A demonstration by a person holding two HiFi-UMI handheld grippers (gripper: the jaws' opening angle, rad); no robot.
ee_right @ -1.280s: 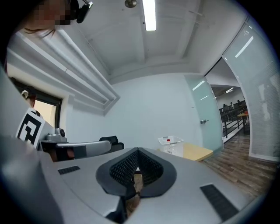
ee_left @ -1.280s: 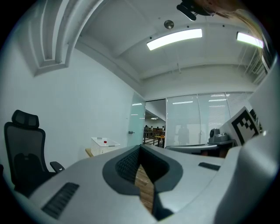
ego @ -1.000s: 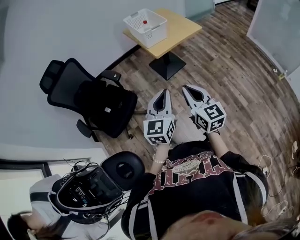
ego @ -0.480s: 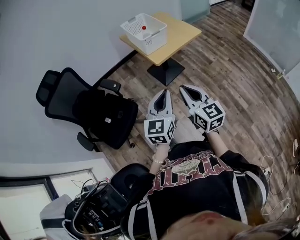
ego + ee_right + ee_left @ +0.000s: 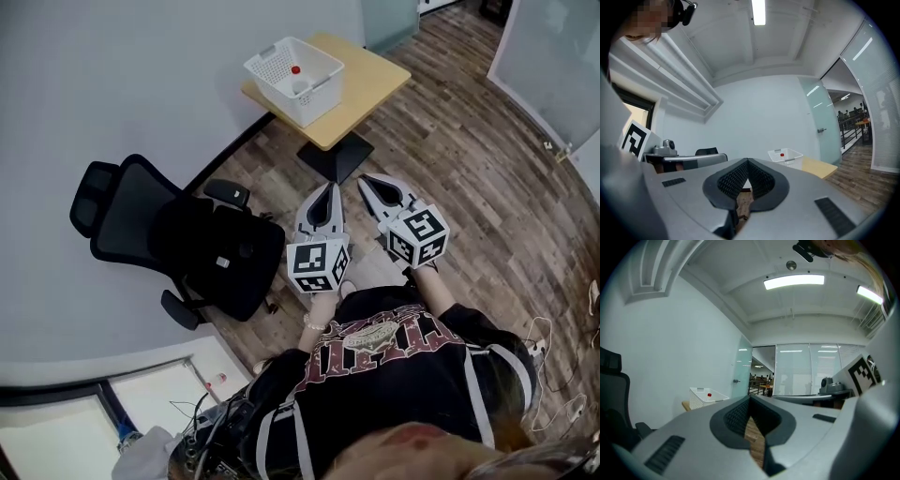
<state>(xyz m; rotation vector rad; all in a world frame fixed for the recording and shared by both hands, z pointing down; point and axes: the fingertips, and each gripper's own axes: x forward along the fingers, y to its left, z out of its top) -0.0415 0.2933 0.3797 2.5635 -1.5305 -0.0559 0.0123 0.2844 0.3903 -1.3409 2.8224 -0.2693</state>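
Jaws of the left gripper (image 5: 327,187) and right gripper (image 5: 365,179) were closed and empty, well short of the white basket (image 5: 321,94) at the tabletop's (image 5: 364,79) wall-side corner, seemingly light, stiff plastic, best gripped by its rim.

Bright, even light falls from the ceiling strips (image 5: 793,281) above me; every view bends and darkens toward its edges.

The red thing (image 5: 296,69) in the basket (image 5: 323,94) is too small to be identified. In the left gripper view the chair (image 5: 611,394) is cut off by the left edge. The gear (image 5: 211,441) at the head view's bottom edge is cropped and cannot be made out.
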